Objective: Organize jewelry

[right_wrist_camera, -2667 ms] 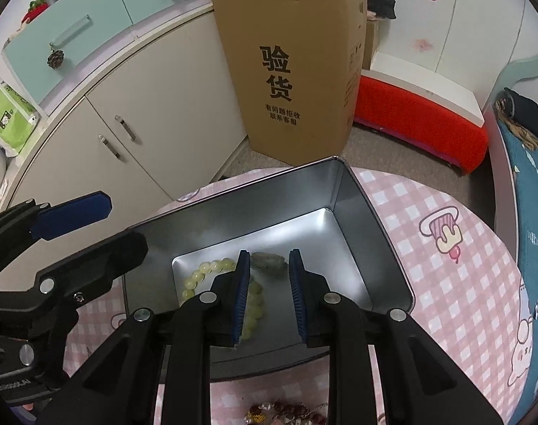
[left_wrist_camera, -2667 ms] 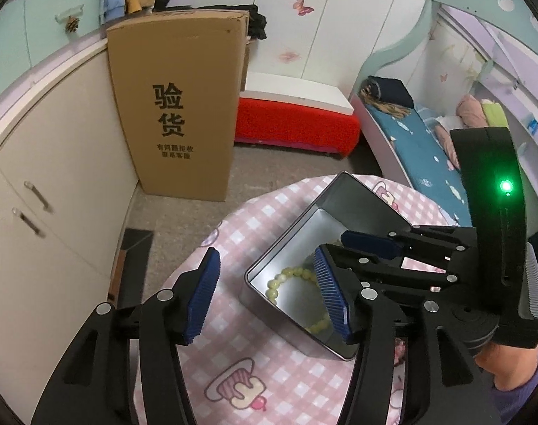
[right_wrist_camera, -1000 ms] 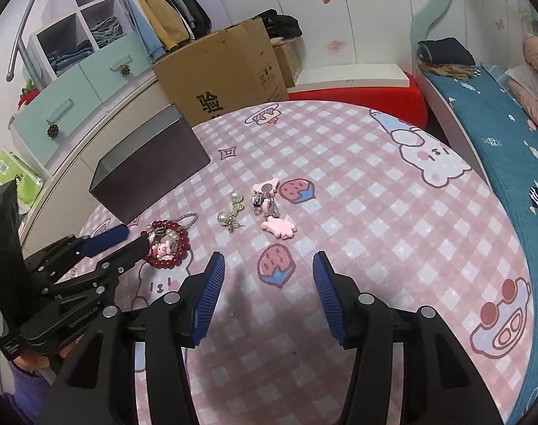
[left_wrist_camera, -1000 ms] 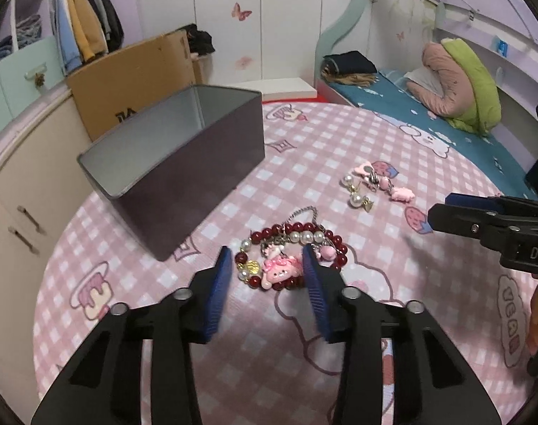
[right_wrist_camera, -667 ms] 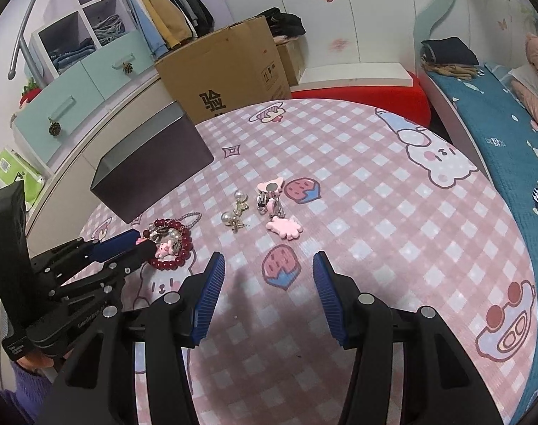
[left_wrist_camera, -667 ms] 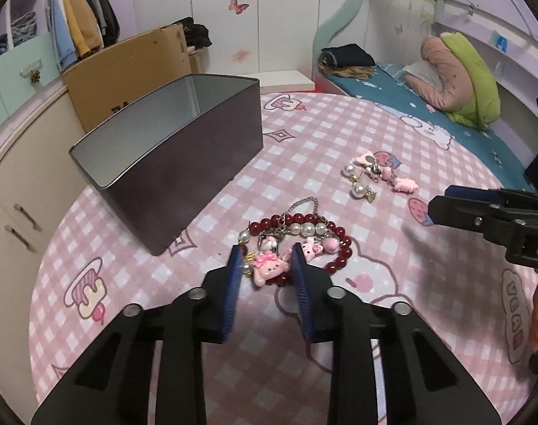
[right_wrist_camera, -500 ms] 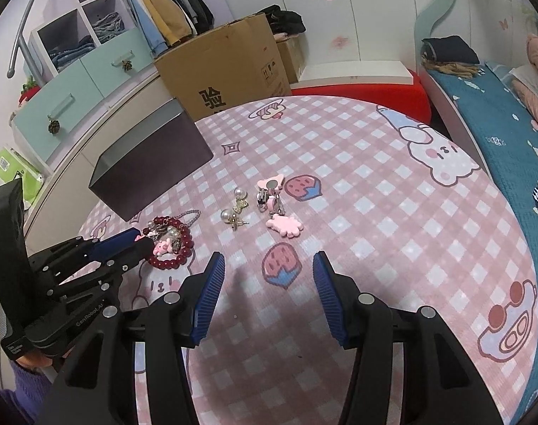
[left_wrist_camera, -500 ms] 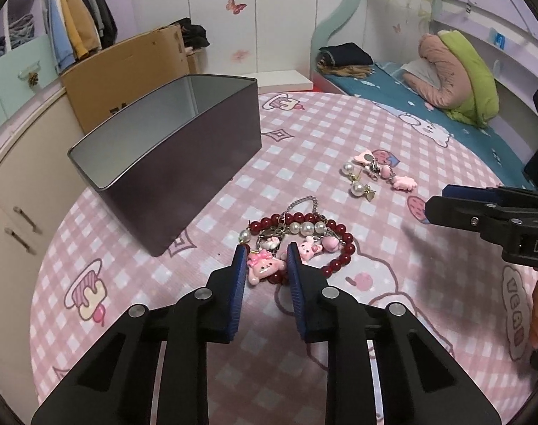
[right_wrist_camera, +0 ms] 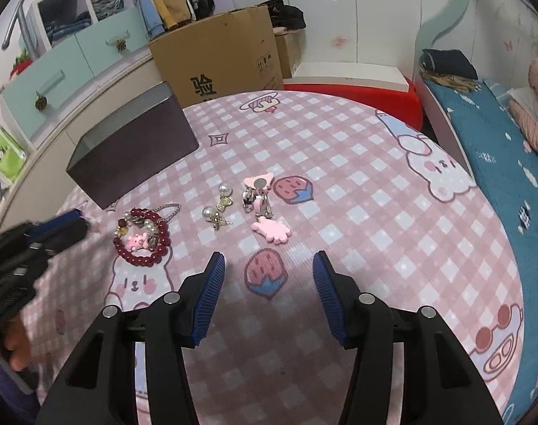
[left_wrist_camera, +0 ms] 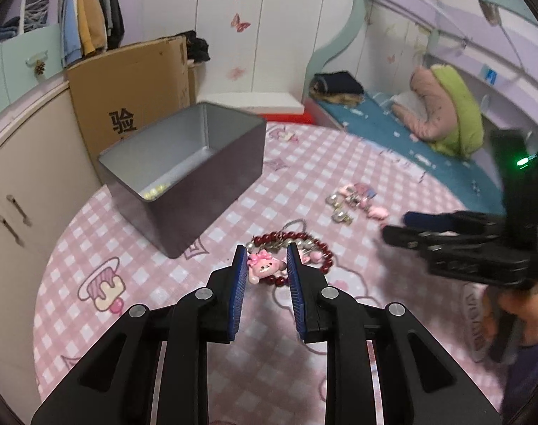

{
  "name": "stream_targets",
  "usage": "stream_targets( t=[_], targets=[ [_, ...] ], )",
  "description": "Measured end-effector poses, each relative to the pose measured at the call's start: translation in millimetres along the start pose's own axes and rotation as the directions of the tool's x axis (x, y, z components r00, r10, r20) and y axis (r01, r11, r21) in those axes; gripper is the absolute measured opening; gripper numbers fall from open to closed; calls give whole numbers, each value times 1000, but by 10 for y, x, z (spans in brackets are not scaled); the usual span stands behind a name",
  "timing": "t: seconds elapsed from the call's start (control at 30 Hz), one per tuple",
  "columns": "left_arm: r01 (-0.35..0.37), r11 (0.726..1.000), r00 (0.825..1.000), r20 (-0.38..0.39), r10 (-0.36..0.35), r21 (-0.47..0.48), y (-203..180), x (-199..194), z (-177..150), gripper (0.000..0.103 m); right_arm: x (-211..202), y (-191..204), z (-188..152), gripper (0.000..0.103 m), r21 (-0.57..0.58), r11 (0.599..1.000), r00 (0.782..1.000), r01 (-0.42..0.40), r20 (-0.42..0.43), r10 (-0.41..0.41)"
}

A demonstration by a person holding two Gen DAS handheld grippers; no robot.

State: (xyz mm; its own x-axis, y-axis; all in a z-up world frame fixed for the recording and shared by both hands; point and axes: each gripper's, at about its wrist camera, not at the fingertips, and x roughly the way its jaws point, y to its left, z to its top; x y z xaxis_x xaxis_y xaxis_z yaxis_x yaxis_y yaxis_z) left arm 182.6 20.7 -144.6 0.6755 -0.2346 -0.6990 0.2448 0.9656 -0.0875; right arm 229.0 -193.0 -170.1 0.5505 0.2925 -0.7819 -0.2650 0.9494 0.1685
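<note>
Bracelet (left_wrist_camera: 293,252) flat, pink charm (left_wrist_camera: 265,266) crosswise within left claw (left_wrist_camera: 266,270); right claw (right_wrist_camera: 269,276) apart.

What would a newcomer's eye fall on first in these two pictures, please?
Probably the left gripper, its blue pads closed on the pink charm of the red bead bracelet on the pink checked tablecloth. Next, the open grey tin behind it, and the earrings beside the bracelet.
</note>
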Motion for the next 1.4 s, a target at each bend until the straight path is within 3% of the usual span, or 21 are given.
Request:
stream_targets(
  t=[0.33,0.6,0.87,1.17,1.4],
  targets=[
    [27,1000,999,31,-27,2,50,-223,33,23,186,92,168,52,-136,988,998,70,8,-70],
    [57,998,998,17,-56,-17,108,-206,29,23,203,251,175,16,-218,975,999,39,-13,-43],
    [100,995,995,12,-99,-31,144,-269,30,23,113,253,103,16,-183,982,999,46,-21,-51],
    [218,975,976,10,-218,-32,183,-423,265,23,-441,261,275,16,-117,992,997,-39,54,46],
    [234,972,971,57,-232,-19,291,-599,619,23,-741,533,586,16,-130,987,986,-90,131,108]
  ],
)
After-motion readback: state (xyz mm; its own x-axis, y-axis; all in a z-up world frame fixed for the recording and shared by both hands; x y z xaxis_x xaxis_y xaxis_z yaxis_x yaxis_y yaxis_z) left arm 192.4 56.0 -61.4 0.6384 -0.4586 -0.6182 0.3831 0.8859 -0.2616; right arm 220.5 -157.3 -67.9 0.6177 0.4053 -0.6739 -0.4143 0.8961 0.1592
